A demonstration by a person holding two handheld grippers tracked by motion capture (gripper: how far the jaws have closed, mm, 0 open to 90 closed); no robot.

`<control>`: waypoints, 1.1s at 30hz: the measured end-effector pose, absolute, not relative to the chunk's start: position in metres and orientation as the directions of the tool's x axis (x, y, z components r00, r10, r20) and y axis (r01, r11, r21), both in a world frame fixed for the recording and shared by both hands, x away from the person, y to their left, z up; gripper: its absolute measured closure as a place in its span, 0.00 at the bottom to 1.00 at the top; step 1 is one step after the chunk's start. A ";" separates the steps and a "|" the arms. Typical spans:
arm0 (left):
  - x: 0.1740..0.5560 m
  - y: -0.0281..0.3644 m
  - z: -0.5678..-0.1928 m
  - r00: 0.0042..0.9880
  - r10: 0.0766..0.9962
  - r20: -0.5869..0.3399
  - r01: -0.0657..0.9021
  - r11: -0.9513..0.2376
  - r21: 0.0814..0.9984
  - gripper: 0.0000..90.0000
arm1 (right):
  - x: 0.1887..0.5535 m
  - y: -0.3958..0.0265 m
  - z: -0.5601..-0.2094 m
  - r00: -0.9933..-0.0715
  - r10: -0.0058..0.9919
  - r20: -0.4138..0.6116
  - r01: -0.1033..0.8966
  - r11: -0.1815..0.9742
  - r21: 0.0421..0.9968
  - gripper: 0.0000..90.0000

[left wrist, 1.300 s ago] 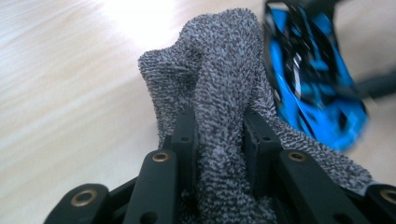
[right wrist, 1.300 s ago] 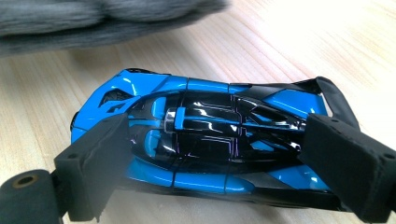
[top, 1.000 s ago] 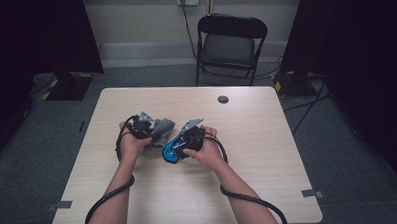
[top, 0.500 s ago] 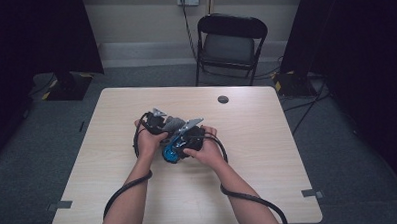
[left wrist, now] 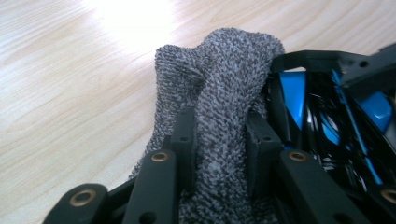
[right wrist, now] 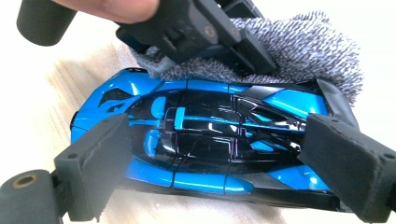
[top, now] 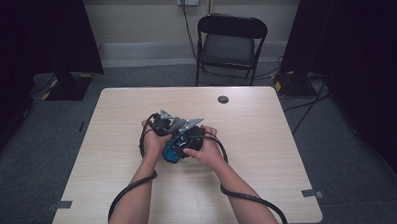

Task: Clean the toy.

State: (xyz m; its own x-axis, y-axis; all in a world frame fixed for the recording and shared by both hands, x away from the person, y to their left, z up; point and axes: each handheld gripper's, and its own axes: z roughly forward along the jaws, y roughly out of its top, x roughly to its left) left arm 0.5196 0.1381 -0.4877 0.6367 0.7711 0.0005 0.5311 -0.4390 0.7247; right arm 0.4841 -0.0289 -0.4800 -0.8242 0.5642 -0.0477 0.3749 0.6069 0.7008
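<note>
At the middle of the worktop (top: 268,154), well short of the small dark disc (top: 223,99) near its far edge, the right hand-held gripper (right wrist: 210,154) clamps a blue and black toy car (right wrist: 205,140) end to end between its pads. The left hand-held gripper (left wrist: 219,140), its jaws having just closed, pinches a fold of grey towelling cloth (left wrist: 224,93) that presses against the car's side, away from the disc.

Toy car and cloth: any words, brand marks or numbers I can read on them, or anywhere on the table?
None readable.
Blue toy car: glossy blue and black panels, no lettering or number.
Grey cloth: plain knit, no label visible.
Table: bare wood grain, no markings.
</note>
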 end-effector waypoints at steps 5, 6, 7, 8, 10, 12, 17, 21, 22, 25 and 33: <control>0.516 0.143 -0.487 0.646 0.763 -0.015 0.531 -0.435 0.727 0.79 | 0.484 -0.029 -0.480 -0.825 0.563 -0.047 0.377 0.611 0.697 0.09; 0.515 0.143 -0.487 0.650 0.759 -0.014 0.528 -0.438 0.728 0.79 | 0.484 -0.029 -0.480 -0.824 0.564 -0.048 0.376 0.609 0.698 0.09; 0.514 0.143 -0.487 0.654 0.756 -0.006 0.522 -0.446 0.726 0.79 | 0.484 -0.029 -0.480 -0.824 0.565 -0.046 0.378 0.608 0.698 0.09; 0.513 0.144 -0.486 0.660 0.751 0.008 0.516 -0.462 0.722 0.79 | 0.484 -0.029 -0.480 -0.824 0.564 -0.048 0.375 0.607 0.701 0.09; 0.512 0.145 -0.485 0.670 0.743 0.014 0.511 -0.474 0.717 0.79 | 0.484 -0.029 -0.480 -0.824 0.564 -0.048 0.376 0.609 0.699 0.09; 0.510 0.147 -0.484 0.678 0.735 0.019 0.508 -0.487 0.710 0.79 | 0.484 -0.028 -0.480 -0.824 0.564 -0.049 0.376 0.609 0.698 0.09; 0.506 0.152 -0.482 0.672 0.741 0.008 0.522 -0.480 0.705 0.80 | 0.485 -0.030 -0.480 -0.821 0.569 -0.040 0.386 0.606 0.695 0.09; 0.503 0.158 -0.483 0.669 0.743 -0.023 0.539 -0.463 0.704 0.80 | 0.485 -0.030 -0.480 -0.822 0.569 -0.038 0.386 0.605 0.696 0.09; 0.502 0.159 -0.482 0.666 0.745 -0.025 0.543 -0.461 0.702 0.80 | 0.485 -0.030 -0.480 -0.822 0.568 -0.038 0.386 0.605 0.696 0.09; 0.500 0.163 -0.481 0.678 0.735 -0.021 0.542 -0.481 0.689 0.80 | 0.485 -0.030 -0.480 -0.822 0.569 -0.038 0.388 0.607 0.693 0.09; 0.492 0.172 -0.480 0.685 0.729 -0.022 0.541 -0.488 0.685 0.80 | 0.485 -0.029 -0.479 -0.821 0.569 -0.040 0.388 0.609 0.692 0.09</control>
State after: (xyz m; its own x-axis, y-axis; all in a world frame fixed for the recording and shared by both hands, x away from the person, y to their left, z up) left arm 0.4918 0.1717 -0.4803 0.6846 0.7286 -0.0223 0.5415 -0.4878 0.6847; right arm 0.4850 -0.0293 -0.4794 -0.8214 0.5690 -0.0398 0.3881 0.6087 0.6920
